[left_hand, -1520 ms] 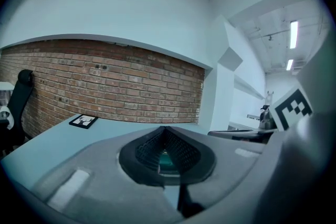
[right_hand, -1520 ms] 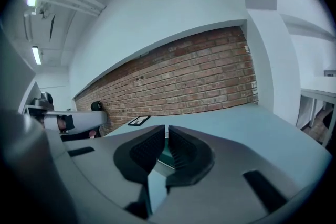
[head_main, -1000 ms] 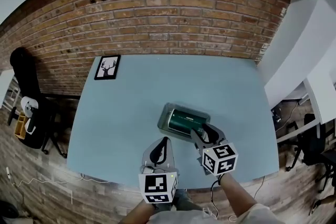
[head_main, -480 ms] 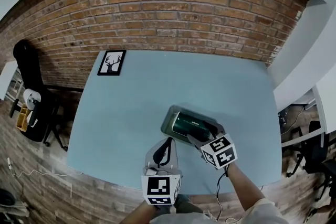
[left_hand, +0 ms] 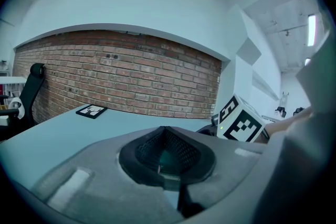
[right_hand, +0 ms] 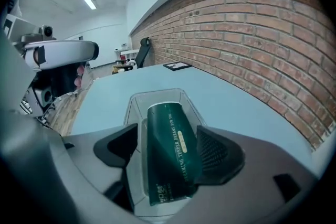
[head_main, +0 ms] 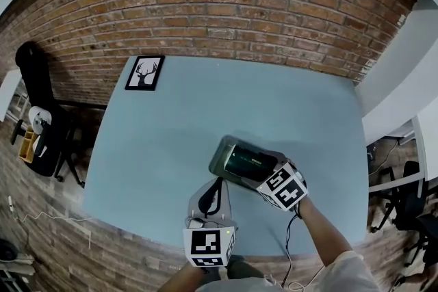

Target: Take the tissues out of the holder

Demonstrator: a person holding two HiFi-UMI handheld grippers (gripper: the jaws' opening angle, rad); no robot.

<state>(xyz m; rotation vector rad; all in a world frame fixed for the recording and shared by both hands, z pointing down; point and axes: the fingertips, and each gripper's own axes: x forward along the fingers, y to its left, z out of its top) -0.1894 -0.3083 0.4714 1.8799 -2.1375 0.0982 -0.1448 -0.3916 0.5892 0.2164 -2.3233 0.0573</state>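
**Right gripper spread over the tissue pack; left gripper closed and empty**

The holder is a single tray of clear, glossy plastic with rounded corners. It sits on the smooth blue-grey table, just below the middle of the head view. One tissue pack lies inside it, a soft dark green wrapper with pale lettering along its length, slightly puffed.

There are two grippers, each with one black-and-white marker cube. The right gripper has its jaws wide apart and they have just been opening. The near end of the pack and holder lies between its dark, ribbed pads. The right-hand pad may brush the wrapper, though the view doesn't settle that. The left gripper is at the lower middle of the head view, just short of the holder. Its mesh-textured pads are closed together with nothing between them.

One black-framed picture lies flat at the table's upper left corner, below the rough red brick wall.

A second ago the right gripper was off the holder's lower right end. It now tips down over that end and hides part of it. The left gripper has hardly shifted.
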